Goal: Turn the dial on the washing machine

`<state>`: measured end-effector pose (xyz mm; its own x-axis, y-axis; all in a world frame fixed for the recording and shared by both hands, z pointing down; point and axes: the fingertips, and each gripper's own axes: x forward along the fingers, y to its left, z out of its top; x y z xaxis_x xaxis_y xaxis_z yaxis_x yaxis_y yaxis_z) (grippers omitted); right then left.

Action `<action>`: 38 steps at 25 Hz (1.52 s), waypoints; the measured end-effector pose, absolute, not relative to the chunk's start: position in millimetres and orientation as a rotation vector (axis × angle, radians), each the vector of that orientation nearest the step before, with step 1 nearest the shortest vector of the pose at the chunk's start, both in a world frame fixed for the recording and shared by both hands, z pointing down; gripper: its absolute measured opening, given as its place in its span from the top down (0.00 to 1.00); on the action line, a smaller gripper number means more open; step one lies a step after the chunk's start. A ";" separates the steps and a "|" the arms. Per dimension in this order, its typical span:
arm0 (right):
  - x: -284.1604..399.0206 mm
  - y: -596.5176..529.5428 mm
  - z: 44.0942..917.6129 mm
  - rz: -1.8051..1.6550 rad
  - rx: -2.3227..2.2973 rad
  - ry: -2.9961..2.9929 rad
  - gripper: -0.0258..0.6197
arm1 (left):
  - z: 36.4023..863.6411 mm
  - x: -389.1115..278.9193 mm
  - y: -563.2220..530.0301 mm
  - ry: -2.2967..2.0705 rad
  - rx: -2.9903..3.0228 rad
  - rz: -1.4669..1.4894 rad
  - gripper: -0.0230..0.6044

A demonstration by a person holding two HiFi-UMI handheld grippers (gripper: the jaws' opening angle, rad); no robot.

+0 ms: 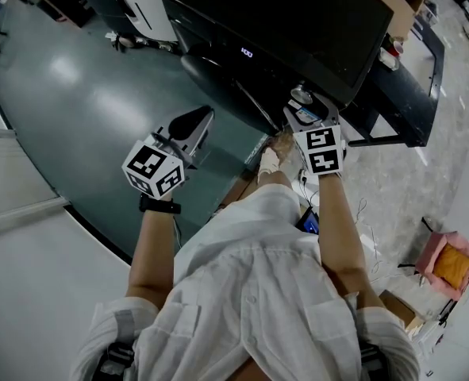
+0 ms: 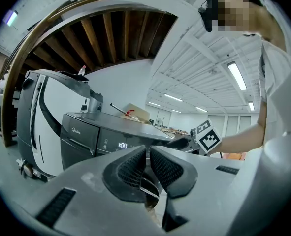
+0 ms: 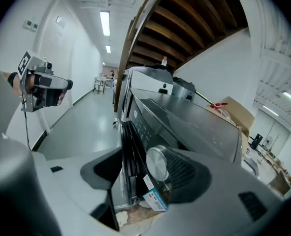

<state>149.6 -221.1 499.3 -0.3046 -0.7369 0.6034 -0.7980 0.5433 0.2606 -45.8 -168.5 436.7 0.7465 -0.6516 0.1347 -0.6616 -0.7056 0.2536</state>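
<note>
"On the washing machine (image 3: 194, 119)'s dark front panel?"

"A round, brushed-silver dial (image 3: 157, 165), flat face and axis pointing straight out. The right gripper (image 3: 140, 170) gapes around it. The left gripper (image 2: 148, 166), well off the machine, is pinched empty."

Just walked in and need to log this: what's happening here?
A person holds a hand-held gripper in each hand at a dark washing machine. The right hand-held gripper has its jaws open around the silver dial, not clamped on it. The left hand-held gripper is shut, empty, and held off in front of the machine.
</note>
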 end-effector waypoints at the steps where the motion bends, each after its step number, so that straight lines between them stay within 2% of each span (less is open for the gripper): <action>1: 147.8 -223.8 498.6 0.104 1.229 -2.094 0.53 | 436.7 -47.3 -168.5 -1.030 2.660 0.050 0.92; 14: 136.0 -236.7 503.8 0.037 1.175 -2.075 0.56 | 439.7 -56.3 -168.0 -1.056 2.639 0.052 0.92; 38: 158.9 -216.0 515.3 0.143 1.281 -2.062 0.51 | 445.2 -43.2 -166.7 -0.999 2.655 0.070 0.92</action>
<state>158.9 -216.0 515.3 -0.2702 -0.7470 0.6074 -0.8237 0.5059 0.2559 -43.2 -166.7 445.2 0.7564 -0.6366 0.1506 -0.6514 -0.7117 0.2632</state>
